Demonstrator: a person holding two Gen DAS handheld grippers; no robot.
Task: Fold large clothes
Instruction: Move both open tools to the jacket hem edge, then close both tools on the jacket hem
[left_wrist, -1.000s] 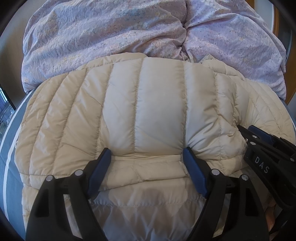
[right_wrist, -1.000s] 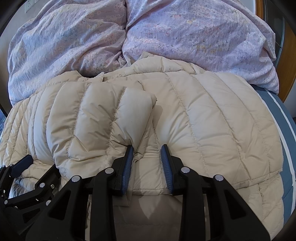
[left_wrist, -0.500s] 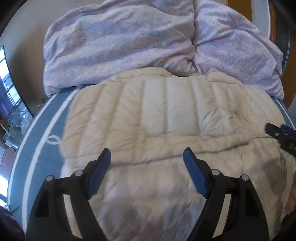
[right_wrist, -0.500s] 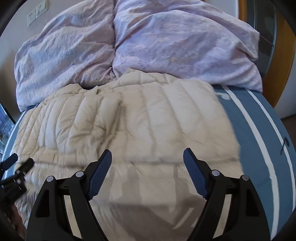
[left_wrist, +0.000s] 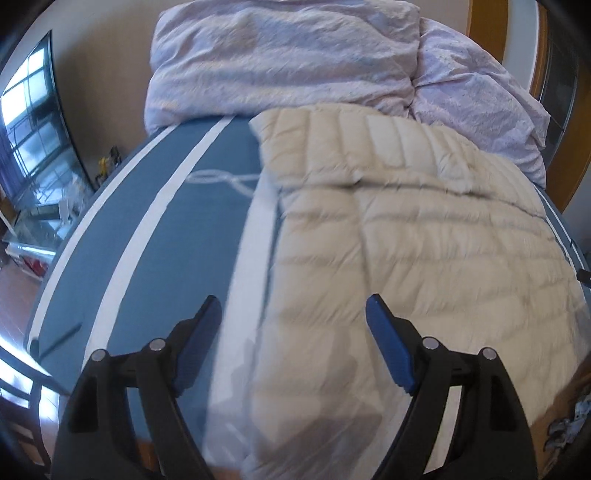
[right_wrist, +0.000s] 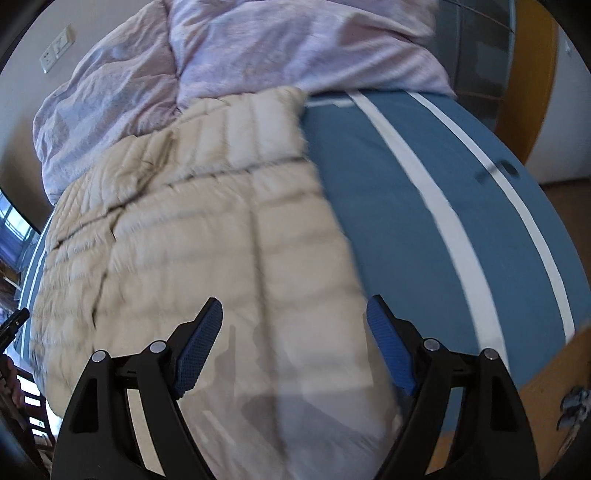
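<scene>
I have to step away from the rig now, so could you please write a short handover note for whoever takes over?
Left gripper: open, holding nothing, above the jacket's left edge.
Right gripper: open and empty, above its right edge; its jaws have just opened off a fold of the jacket.
Cream puffer jacket: flat on the blue striped bedsheet, below the lilac duvet.
Done: one part folded inward and released.
Left: probably grasp the edges and fold further; how many folds remain I cannot tell.
</scene>
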